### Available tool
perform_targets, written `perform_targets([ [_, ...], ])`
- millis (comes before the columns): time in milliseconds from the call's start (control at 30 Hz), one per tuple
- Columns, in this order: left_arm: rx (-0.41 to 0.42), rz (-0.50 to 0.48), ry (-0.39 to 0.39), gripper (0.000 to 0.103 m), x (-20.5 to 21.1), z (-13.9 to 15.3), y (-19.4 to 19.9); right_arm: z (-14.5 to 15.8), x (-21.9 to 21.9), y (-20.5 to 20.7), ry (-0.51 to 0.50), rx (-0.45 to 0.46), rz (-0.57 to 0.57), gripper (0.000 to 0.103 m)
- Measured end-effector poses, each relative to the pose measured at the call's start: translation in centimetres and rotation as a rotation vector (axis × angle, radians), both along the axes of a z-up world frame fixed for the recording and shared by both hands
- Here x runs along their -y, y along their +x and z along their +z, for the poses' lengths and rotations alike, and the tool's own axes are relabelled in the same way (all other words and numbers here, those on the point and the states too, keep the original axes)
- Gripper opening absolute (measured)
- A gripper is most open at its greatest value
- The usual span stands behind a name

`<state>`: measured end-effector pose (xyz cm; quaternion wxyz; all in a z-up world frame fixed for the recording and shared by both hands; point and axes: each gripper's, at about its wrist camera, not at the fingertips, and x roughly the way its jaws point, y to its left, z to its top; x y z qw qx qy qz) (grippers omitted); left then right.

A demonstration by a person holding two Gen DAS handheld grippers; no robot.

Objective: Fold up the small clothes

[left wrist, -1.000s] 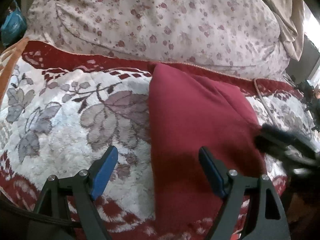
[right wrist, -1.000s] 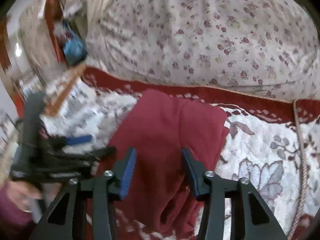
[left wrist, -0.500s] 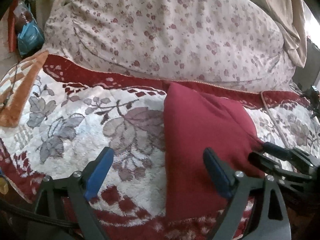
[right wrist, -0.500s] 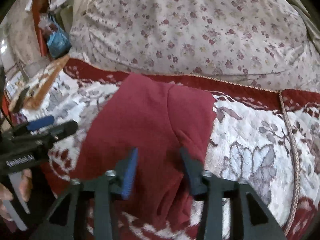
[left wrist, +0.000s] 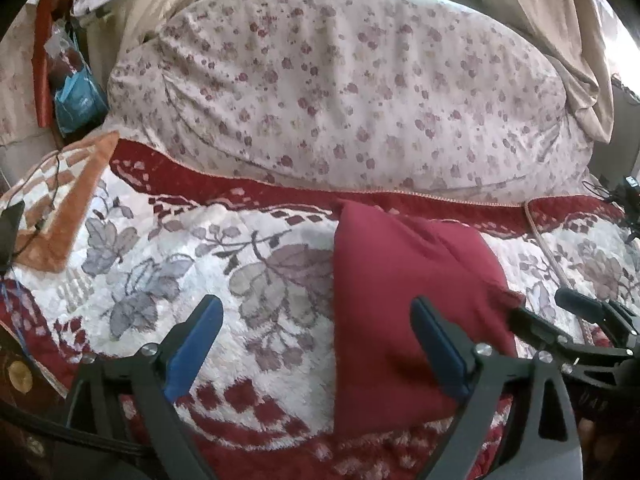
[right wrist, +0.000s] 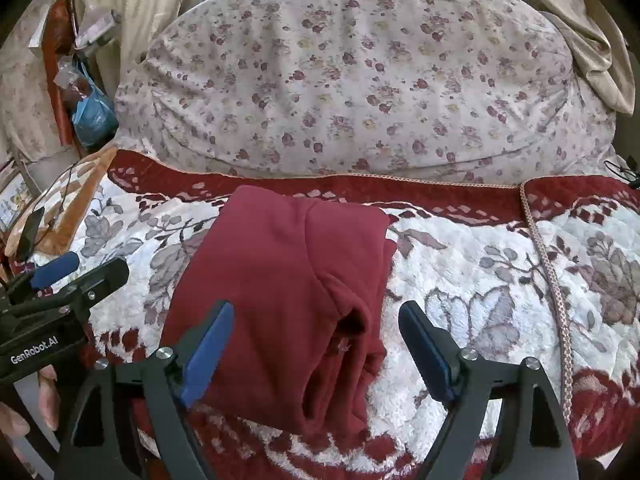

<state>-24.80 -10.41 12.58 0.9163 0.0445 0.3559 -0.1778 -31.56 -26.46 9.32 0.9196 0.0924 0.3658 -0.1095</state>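
Observation:
A dark red garment (right wrist: 288,288) lies folded into a rough rectangle on the red and white floral blanket (right wrist: 480,280). It also shows in the left wrist view (left wrist: 400,300), right of centre. My left gripper (left wrist: 316,332) is open and empty, held above the blanket at the garment's left edge. My right gripper (right wrist: 316,340) is open and empty, above the garment's near right part. Each gripper shows at the edge of the other's view, the right gripper (left wrist: 560,324) and the left gripper (right wrist: 76,272).
A large floral cushion (right wrist: 360,80) fills the back. An orange patterned cloth (left wrist: 68,184) and a dark phone with a cable (right wrist: 30,228) lie at the left. A blue bag (right wrist: 94,118) hangs beyond. A braided cord (right wrist: 548,272) runs down the blanket at right.
Both grippers have pulled back and up from the garment, so more of the bed shows. The right gripper's jaws have opened wider. The garment lies still.

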Motion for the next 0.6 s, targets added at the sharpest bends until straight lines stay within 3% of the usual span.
perform_targets([
  [200, 0.041, -0.01, 0.017, 0.098, 0.2, 0.43, -0.48, -0.13, -0.46, 0.08, -0.001, -0.007, 0.012, 0.091],
  [600, 0.042, -0.005, 0.039, 0.098, 0.09, 0.32, -0.45, -0.57, -0.14, 0.22, 0.005, -0.024, 0.001, 0.092],
])
